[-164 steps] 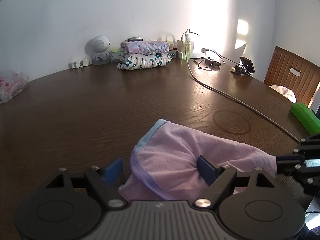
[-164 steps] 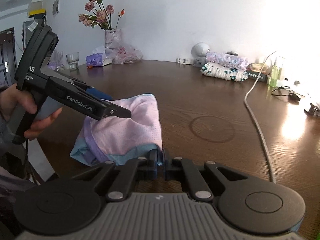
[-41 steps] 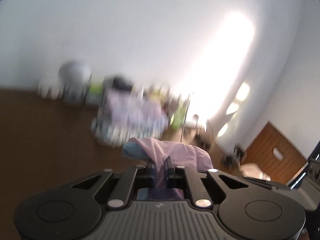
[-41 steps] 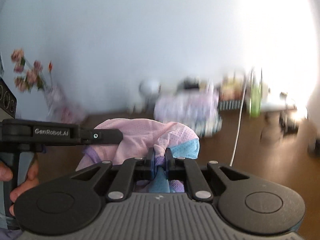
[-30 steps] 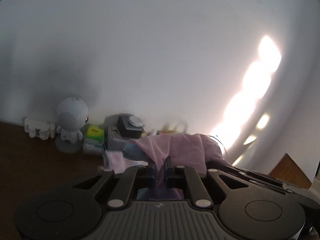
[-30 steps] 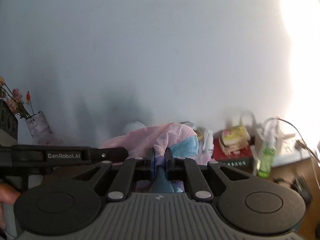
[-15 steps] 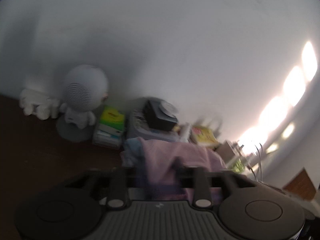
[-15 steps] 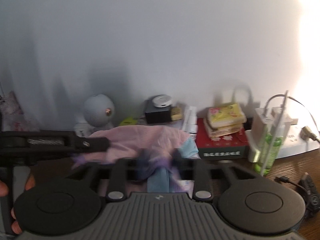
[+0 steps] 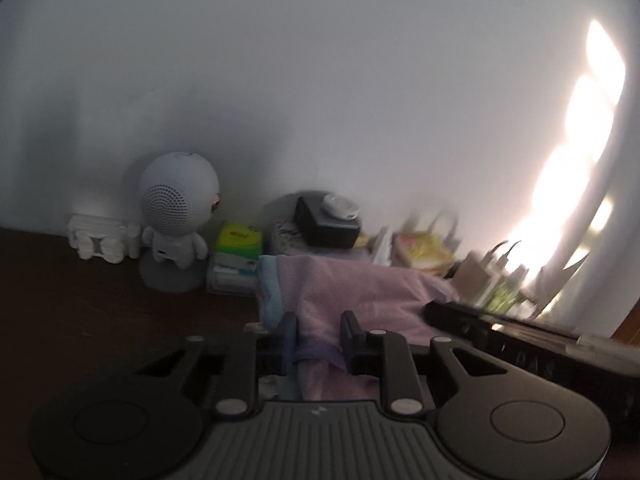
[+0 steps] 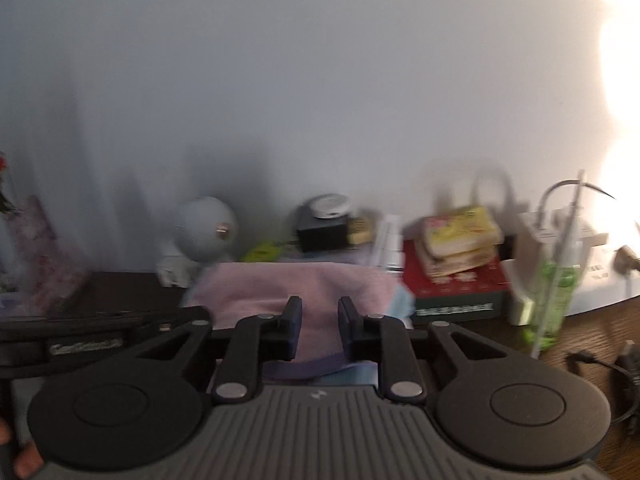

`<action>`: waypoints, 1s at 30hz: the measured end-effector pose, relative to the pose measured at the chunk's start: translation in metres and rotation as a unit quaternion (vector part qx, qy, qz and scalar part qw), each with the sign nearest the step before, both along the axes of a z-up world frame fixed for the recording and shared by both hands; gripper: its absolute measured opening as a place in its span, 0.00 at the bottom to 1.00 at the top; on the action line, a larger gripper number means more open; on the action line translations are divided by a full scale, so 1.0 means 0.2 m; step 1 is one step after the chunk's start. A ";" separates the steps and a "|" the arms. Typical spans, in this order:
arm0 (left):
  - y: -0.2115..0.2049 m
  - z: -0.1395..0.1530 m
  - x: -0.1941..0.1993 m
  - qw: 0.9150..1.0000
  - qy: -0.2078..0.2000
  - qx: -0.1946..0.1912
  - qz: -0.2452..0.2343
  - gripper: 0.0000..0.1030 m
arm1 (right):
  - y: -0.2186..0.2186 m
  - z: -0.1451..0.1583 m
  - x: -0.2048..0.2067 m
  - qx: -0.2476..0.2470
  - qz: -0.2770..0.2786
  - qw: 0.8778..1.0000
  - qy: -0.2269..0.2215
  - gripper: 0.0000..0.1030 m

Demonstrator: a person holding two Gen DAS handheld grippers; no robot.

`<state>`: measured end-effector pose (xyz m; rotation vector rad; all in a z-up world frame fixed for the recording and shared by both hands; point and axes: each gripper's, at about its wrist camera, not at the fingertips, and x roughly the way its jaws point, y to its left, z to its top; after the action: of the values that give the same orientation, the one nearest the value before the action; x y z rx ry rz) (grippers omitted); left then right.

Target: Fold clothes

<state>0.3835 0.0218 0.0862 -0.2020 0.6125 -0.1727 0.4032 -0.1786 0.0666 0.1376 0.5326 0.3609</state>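
The folded pink garment with light blue trim lies at the back of the table, over the pile of folded clothes by the wall. My left gripper is open, its jaws a little apart with the garment's purple edge lying between them. In the right wrist view the same garment lies flat ahead. My right gripper is open too, fingers apart over the garment's near edge. The pile underneath is mostly hidden.
A white round-headed robot speaker stands left of the pile. A black box with a white disc, tissue packs on a red box, a green bottle and chargers line the wall. The other gripper's body lies at right.
Both grippers carried the garment from the near table to the stack at the wall, lowered it there, and their jaws have opened, releasing it.
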 end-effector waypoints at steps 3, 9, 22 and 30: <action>0.01 0.03 -0.03 1.000 0.003 0.003 0.008 0.23 | -0.07 0.06 -0.04 0.005 -0.040 0.999 -0.032 0.20; 0.03 0.30 -0.25 0.996 -0.063 0.044 0.037 0.24 | -0.11 0.33 -0.26 0.026 -0.047 0.991 -0.119 0.30; 0.09 0.21 -1.06 0.994 -0.011 0.083 0.077 0.69 | -0.05 0.34 -0.95 -0.024 0.000 0.999 -0.029 0.64; 0.03 -0.18 -1.55 0.989 0.067 0.102 0.087 0.72 | -0.04 -0.13 -1.38 -0.057 0.001 0.994 0.090 0.73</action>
<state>0.0740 0.0271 0.0496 -0.0680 0.7381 0.0742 0.1265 -0.1874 0.0402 0.0585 0.7310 0.3213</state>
